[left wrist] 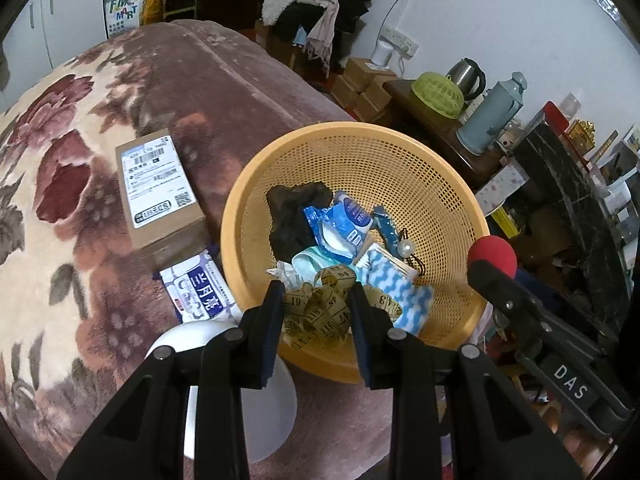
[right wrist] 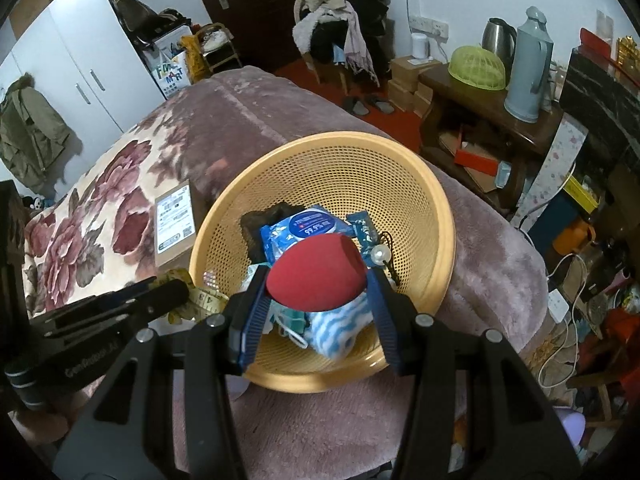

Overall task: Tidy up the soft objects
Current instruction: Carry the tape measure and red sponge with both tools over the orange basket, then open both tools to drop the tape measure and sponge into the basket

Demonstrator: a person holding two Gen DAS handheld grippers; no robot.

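Observation:
An orange mesh basket (left wrist: 404, 152) (right wrist: 332, 160) sits on the floral blanket. It holds a black cloth (left wrist: 290, 216), blue wipe packs (left wrist: 344, 224) (right wrist: 308, 228), a blue-white cloth (left wrist: 404, 292) (right wrist: 340, 328) and a pearl hair tie (left wrist: 407, 247). My left gripper (left wrist: 318, 300) is shut on a yellow tape measure (left wrist: 320, 312) over the basket's near rim. My right gripper (right wrist: 318, 284) is shut on a red sponge (right wrist: 316, 272) above the basket; the sponge also shows in the left wrist view (left wrist: 492, 255).
A cardboard box (left wrist: 158, 188) and a blue-white tissue pack (left wrist: 200, 292) lie on the blanket left of the basket. A white round object (left wrist: 244, 392) sits under my left gripper. A cluttered wooden table (right wrist: 480, 112) with kettle and thermos stands to the right.

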